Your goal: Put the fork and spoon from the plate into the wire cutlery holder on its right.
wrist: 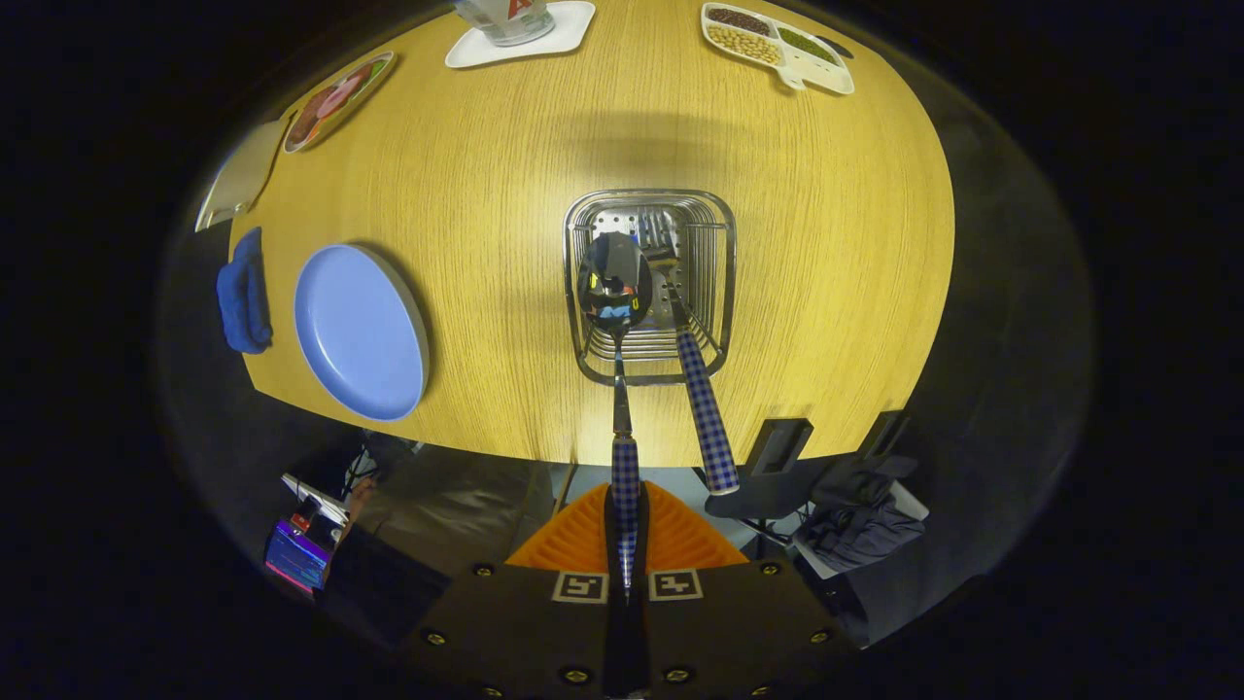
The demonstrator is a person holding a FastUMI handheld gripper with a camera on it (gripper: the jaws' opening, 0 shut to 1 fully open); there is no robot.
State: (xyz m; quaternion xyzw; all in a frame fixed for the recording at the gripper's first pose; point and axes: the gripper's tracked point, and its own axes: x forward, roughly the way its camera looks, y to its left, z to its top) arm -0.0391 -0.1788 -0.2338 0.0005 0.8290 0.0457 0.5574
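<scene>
**Spoon held over the wire holder, fork already inside**

Gripper view: the camera looks steeply down onto a round wooden table (505,194). The gripper (626,544) has its two fingers closed tight on the checked handle of the spoon (616,282), one finger pressing each side, so that the handle runs straight forward out of the narrow slot between them. The spoon's bowl points away from the fingers and hangs over the open top of the wire cutlery holder (724,282), on the holder's left half. Whether the bowl has passed below the rim I cannot tell.

The fork (702,408) stands in the holder just to the right of the spoon, tines down inside the basket and the checked handle leaning out over the near rim towards the fingers. It is free of the gripper.

The blue plate (360,331) lies on the table to the left of the holder, well apart from it, close to the table's near edge. A folded blue cloth (243,292) rests just beyond the plate's left side, at the table's edge.

At the far side of the table sit a white tray (569,34) carrying a clear container, a divided dish (777,49) holding beans and grains, and a patterned oval plate (335,102).
</scene>
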